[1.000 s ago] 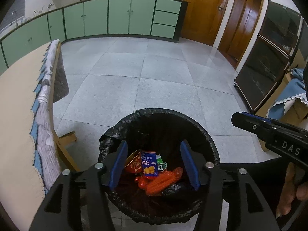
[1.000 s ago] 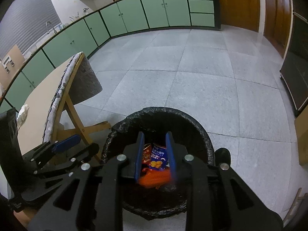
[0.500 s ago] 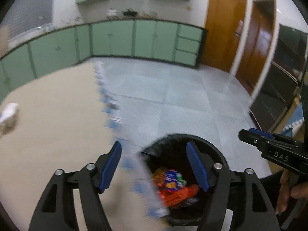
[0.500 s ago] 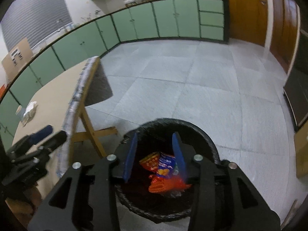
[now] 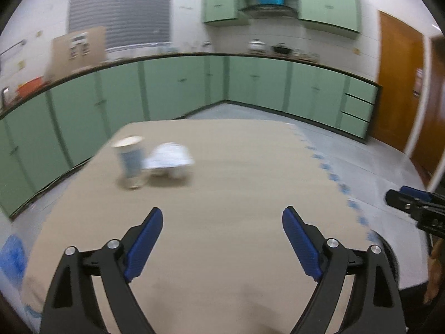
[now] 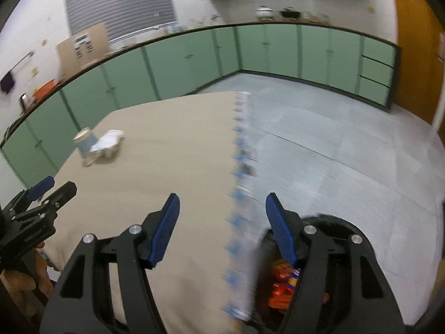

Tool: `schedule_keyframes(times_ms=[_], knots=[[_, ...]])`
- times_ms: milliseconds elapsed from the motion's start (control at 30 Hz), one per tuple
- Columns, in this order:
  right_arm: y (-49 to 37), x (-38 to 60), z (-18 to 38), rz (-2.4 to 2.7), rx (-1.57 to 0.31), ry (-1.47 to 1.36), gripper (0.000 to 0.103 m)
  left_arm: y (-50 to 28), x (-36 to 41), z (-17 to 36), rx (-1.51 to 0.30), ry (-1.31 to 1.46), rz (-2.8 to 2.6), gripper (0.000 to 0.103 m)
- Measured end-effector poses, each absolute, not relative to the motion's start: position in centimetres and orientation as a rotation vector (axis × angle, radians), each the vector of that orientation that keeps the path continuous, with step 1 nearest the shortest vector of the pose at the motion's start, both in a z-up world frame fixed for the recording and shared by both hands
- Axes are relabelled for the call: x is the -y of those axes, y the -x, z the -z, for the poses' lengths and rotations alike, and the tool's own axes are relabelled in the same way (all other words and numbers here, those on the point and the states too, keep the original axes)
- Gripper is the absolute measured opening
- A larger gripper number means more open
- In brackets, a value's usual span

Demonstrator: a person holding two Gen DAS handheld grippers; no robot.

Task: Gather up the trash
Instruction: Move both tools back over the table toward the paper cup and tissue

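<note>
Left hand-held gripper (image 5: pixel 222 232) swung from bin to table (image 5: pixel 236 167).

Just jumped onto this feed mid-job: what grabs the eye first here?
A paper cup stands on the far left of the tan table, with a crumpled white wrapper right beside it. Both claws are open and hold nothing: the left claw over the table, the right claw over its edge, where a black-lined bin holds orange snack wrappers.
</note>
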State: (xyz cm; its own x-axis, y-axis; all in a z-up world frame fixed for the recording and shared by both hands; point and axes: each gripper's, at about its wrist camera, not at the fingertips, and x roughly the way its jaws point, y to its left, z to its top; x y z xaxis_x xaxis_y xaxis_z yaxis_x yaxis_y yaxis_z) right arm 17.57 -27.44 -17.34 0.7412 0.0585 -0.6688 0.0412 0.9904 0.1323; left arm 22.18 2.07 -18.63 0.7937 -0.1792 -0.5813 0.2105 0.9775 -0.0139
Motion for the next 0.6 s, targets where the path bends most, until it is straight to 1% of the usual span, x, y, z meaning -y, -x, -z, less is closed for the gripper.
schedule_keyframes(times_ms=[100, 233, 433, 600], knots=[[-19.8, 24.2, 17.1, -0.066, -0.737, -0.125, 0.063, -23.3, -5.8, 18.9, -0.616, -0.031, 0.149, 0.086], [-22.1, 19.9, 17.3, -0.125, -0.742, -0.108, 0.063, -25.2, -8.8, 19.5, -0.622, -0.014, 0.11, 0.086], [-26.0, 14.8, 17.6, -0.185, -0.739, -0.094, 0.063, -27.7, -11.5, 20.4, -0.622, 0.008, 0.081, 0.086], [-29.2, 12.3, 18.0, -0.21, -0.737, -0.097, 0.063, -29.4, -12.2, 21.3, -0.617, 0.001, 0.094, 0.086]])
